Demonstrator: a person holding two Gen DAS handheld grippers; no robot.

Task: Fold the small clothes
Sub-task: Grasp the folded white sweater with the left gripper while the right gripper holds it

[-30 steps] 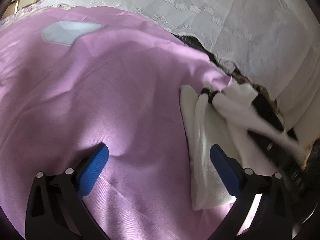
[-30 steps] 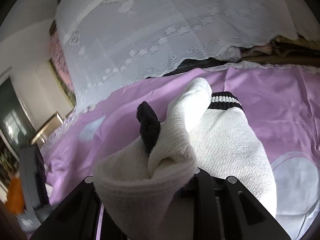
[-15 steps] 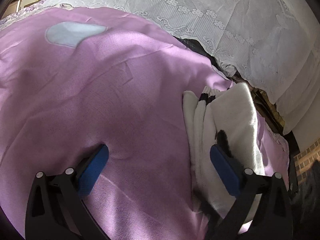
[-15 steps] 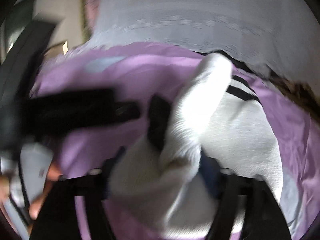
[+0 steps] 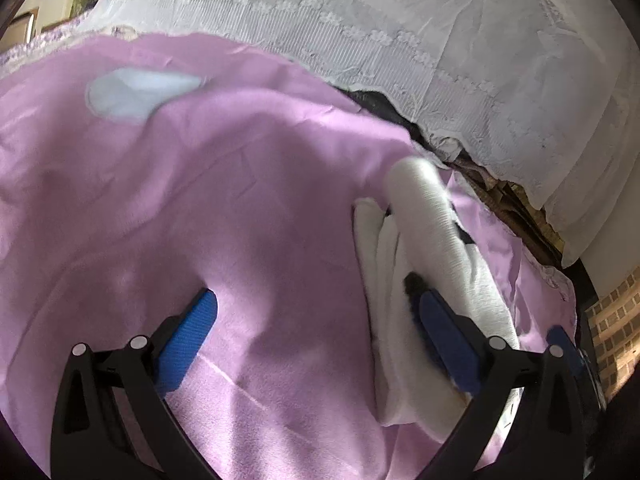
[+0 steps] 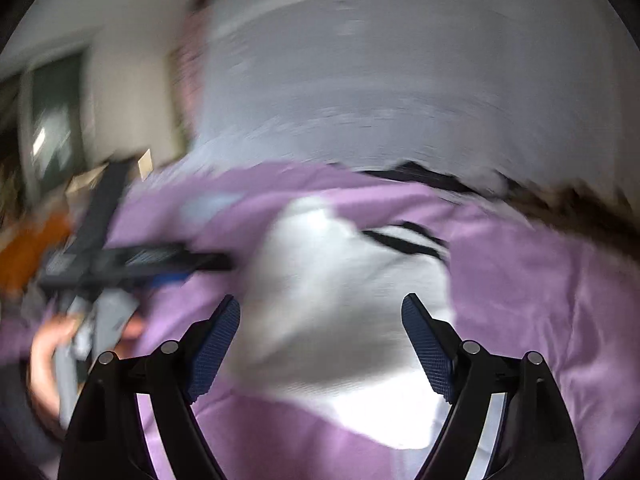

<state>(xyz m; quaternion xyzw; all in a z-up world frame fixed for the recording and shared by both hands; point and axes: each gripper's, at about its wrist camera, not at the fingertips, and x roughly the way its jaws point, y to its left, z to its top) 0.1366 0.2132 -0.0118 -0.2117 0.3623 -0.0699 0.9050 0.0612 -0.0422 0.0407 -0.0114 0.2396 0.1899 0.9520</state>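
Both pairs of blue-padded fingers stand spread with nothing pinched: the right gripper (image 6: 321, 320) is opening, its pads clear of the white socks (image 6: 340, 300). Beside the left gripper (image 5: 316, 320), they lie bunched on the purple sheet (image 5: 200, 200).

A home bedroom: a pink bedsheet (image 5: 200, 208) spread wide, and a white lace curtain (image 5: 400, 40) behind

Left wrist view: daylit, fairly sharp, soft shadows on purple sheet (image 5: 200, 200); right wrist view: heavy motion blur, fisheye vignette both.
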